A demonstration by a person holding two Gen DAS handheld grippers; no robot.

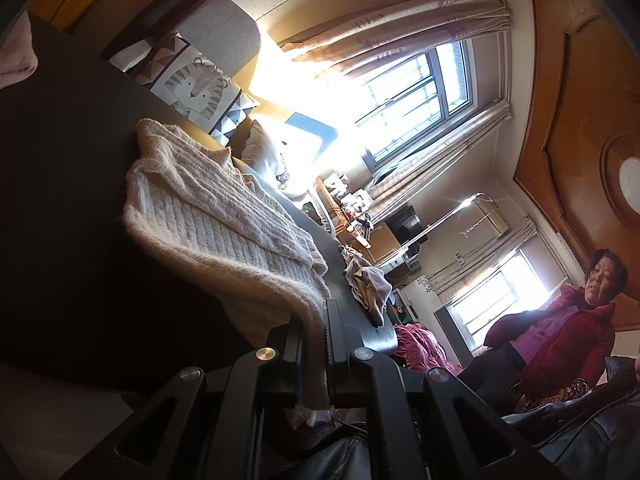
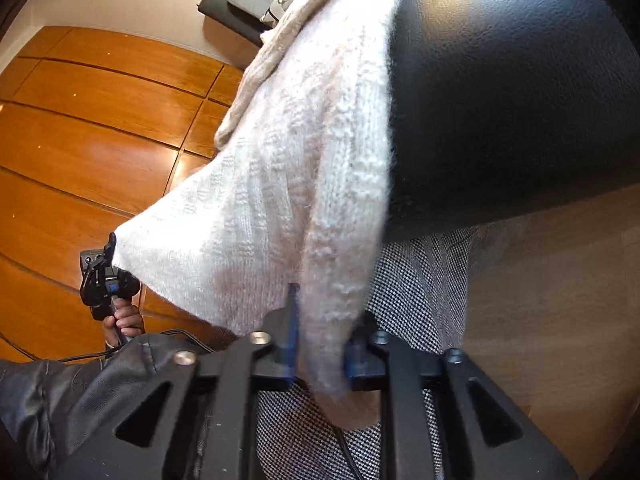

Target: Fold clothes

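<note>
Two claws (image 1: 314, 354) (image 2: 320, 356) gripping sweater (image 2: 304, 184), black table (image 2: 500, 100)

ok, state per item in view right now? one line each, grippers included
left gripper: shut on a corner of the sweater
right gripper: shut on a thick fold of the sweater
sweater: partly lifted off the black table, stretched between both grippers
small beige garment: crumpled on the table, untouched
curtains: drawn open
</note>
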